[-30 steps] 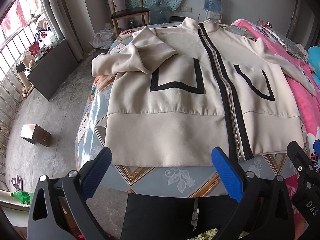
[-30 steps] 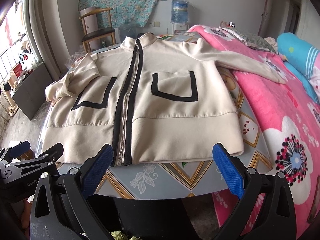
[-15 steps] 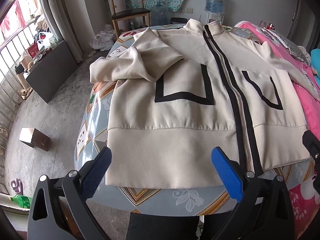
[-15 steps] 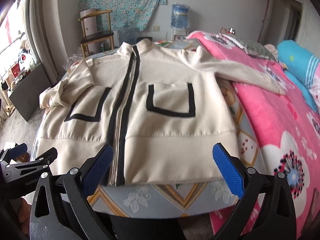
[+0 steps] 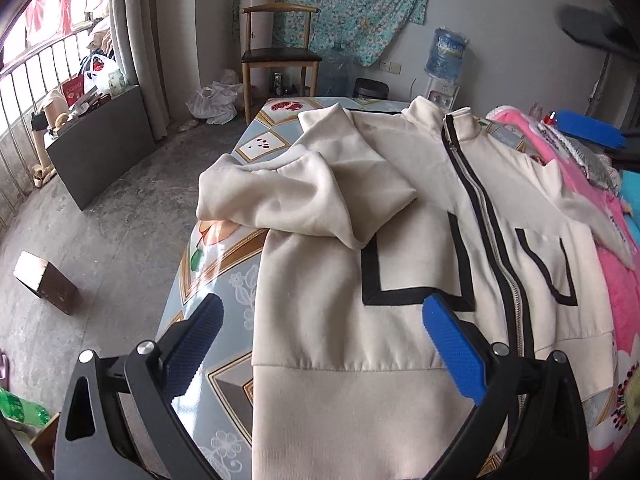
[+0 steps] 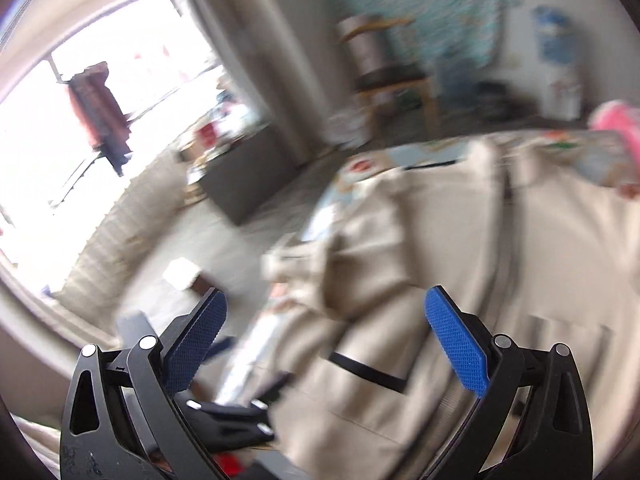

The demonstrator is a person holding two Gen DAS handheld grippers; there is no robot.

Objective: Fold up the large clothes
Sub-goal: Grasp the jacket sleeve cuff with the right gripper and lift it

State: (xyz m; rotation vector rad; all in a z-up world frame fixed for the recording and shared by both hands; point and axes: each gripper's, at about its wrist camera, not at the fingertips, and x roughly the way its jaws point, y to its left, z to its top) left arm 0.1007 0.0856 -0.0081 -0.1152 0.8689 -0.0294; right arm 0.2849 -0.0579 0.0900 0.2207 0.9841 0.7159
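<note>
Both fingers of the left gripper (image 5: pixel 320 344) stand wide apart, with their blue pads (image 5: pixel 454 350) facing each other and nothing between them. This gripper hangs over the lower left part of the cream jacket (image 5: pixel 400 280), near its hem, and I cannot tell if it touches the cloth. The right gripper (image 6: pixel 322 344) has its fingers spread open too and holds nothing; its view is strongly blurred, so small details there cannot be read.

The jacket lies face up and flat on the patterned tablecloth (image 5: pixel 224 264) of the table, with the collar at the far end and the hem at the near end. The black zip band (image 5: pixel 492 232) runs down its middle and is closed. On each side of the zip there is a pocket drawn with a black outline (image 5: pixel 416 292). The left sleeve (image 5: pixel 296 192) is folded back over the chest, and its cuff end hangs a little past the table edge. The other sleeve (image 5: pixel 600 216) stretches out onto the pink flowered blanket (image 5: pixel 624 320) just beside the table.

Behind the table a wooden chair (image 5: pixel 276 52) stands against the wall, below a hanging floral cloth (image 5: pixel 344 8). A water dispenser (image 5: pixel 446 68) is in the far corner, and a small brown box (image 5: pixel 46 288) sits on the concrete floor.
</note>
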